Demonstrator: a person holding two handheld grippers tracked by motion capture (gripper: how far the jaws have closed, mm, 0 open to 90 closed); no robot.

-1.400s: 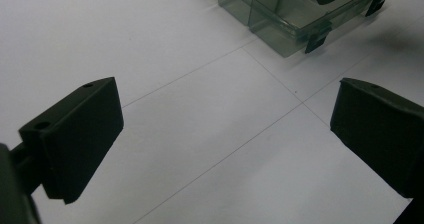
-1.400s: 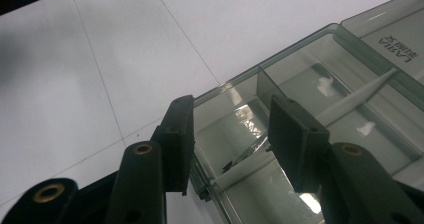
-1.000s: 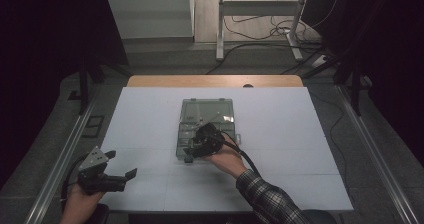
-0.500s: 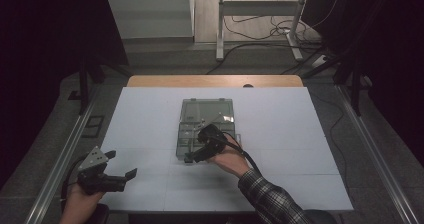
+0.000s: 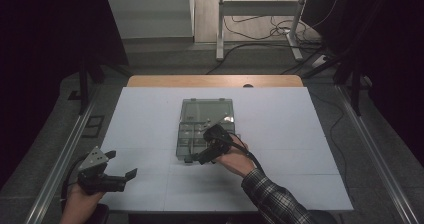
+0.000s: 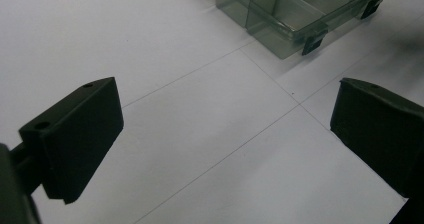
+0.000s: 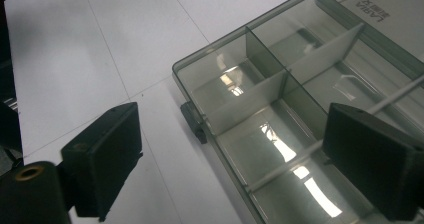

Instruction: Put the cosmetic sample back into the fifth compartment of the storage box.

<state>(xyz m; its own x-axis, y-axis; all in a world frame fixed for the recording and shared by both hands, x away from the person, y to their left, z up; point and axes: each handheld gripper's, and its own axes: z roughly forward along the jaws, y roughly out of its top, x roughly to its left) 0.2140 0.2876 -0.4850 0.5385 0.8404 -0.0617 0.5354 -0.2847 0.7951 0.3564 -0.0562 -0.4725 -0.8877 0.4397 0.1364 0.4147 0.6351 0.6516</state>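
A clear grey compartment box (image 5: 207, 109) lies open in the middle of the white table, its lid folded away from me. My right gripper (image 5: 193, 159) hovers at the box's near edge. Its jaws have just been opening and now stand wide apart. One fingertip (image 7: 107, 139) is over the bare table, the other over a compartment, and neither pad presses on anything. The box's empty compartments (image 7: 300, 49) and a dark latch (image 7: 192, 120) lie below them. My left gripper (image 5: 121, 165) rests low at the near left corner, open (image 6: 225, 134) over bare table, with the box (image 6: 280, 9) farther off.
The white table (image 5: 280, 114) has thin grid lines and a wooden strip along its far edge. Metal rails run down both sides. Beyond the table stand a desk frame (image 5: 260, 14) and loose cables on the floor.
The right gripper has drifted a little toward the box's near edge. The left gripper has stayed where it was.
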